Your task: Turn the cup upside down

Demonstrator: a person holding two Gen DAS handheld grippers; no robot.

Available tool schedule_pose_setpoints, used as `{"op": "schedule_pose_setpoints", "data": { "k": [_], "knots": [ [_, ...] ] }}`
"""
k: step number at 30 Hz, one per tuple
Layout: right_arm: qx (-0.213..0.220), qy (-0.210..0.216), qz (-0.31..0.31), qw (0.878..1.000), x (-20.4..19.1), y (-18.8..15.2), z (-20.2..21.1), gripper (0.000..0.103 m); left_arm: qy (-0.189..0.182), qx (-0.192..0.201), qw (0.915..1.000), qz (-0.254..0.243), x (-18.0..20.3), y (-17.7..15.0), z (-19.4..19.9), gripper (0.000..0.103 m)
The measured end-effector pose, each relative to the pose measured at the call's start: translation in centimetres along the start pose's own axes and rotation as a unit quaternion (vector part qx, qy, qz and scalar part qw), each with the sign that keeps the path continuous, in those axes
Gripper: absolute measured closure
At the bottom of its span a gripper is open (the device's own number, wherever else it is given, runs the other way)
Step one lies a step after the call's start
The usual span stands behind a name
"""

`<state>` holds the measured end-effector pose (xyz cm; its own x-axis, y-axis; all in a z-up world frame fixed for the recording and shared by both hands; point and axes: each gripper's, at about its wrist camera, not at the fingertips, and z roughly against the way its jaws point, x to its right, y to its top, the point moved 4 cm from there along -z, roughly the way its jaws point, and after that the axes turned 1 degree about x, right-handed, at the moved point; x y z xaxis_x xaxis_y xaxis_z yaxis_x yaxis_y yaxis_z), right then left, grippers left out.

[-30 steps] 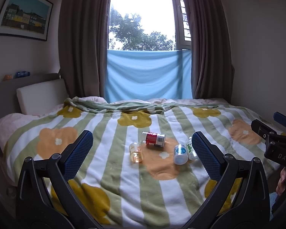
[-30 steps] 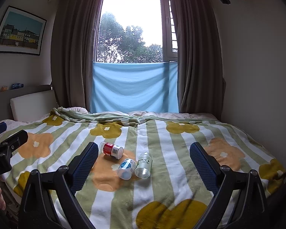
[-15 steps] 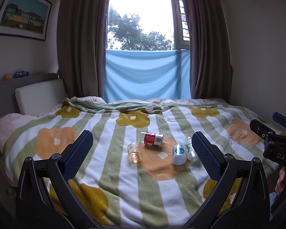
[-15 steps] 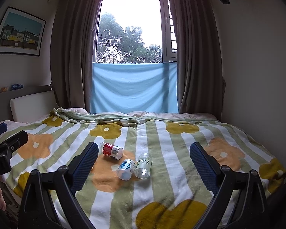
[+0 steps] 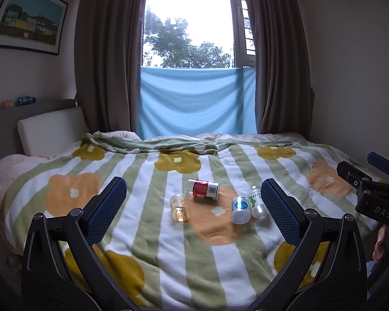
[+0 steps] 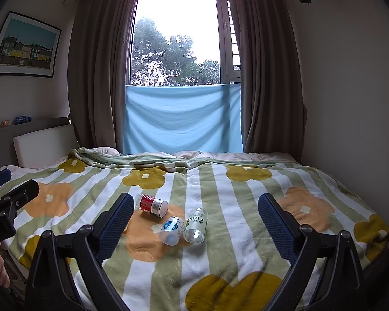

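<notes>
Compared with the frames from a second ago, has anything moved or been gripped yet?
Barely. The left gripper drifted slightly, so the bottles sit a touch further left in its view. Nothing was gripped or released: both grippers hover open. The right gripper view matches, and all four containers, including the red-labelled bottle, lie unmoved on the blanket.

Little has changed; in the left wrist view the amber cup, the red-labelled bottle and the blue-capped bottle sit slightly further left and higher between the left gripper fingers than a second ago; the picture has likewise slid left; the right wrist view shows almost no shift.
</notes>
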<state>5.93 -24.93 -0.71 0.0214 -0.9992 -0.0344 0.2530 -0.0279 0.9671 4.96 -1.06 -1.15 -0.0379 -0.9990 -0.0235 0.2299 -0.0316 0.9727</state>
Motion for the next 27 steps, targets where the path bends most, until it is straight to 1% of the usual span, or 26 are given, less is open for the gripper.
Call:
{"op": "schedule_pose_setpoints", "data": {
  "k": [9,16,17,18,27],
  "knots": [
    [-0.003,0.001,-0.002,1.0,0.08,0.16,-0.33,0.007,0.0,0.0,1.0,0.0,-0.02,0.02,0.0,0.0],
    [-0.005,-0.001,-0.021,1.0,0.4,-0.09,-0.78,0.007,0.001,0.0,1.0,0.001,0.01,-0.01,-0.02,0.0],
    [-0.002,-0.001,-0.023,1.0,0.47,-0.16,-0.72,0.007,0.0,0.0,1.0,0.001,-0.01,-0.01,-0.02,0.0],
    [0.0,-0.001,-0.026,1.0,0.52,-0.14,-0.72,0.0,0.0,-0.001,1.0,0.001,-0.03,-0.02,-0.01,0.0],
    [0.005,0.001,-0.03,1.0,0.8,-0.39,-0.8,0.0,-0.002,0.0,1.0,0.001,0.54,0.12,0.07,0.0]
  ]
}}
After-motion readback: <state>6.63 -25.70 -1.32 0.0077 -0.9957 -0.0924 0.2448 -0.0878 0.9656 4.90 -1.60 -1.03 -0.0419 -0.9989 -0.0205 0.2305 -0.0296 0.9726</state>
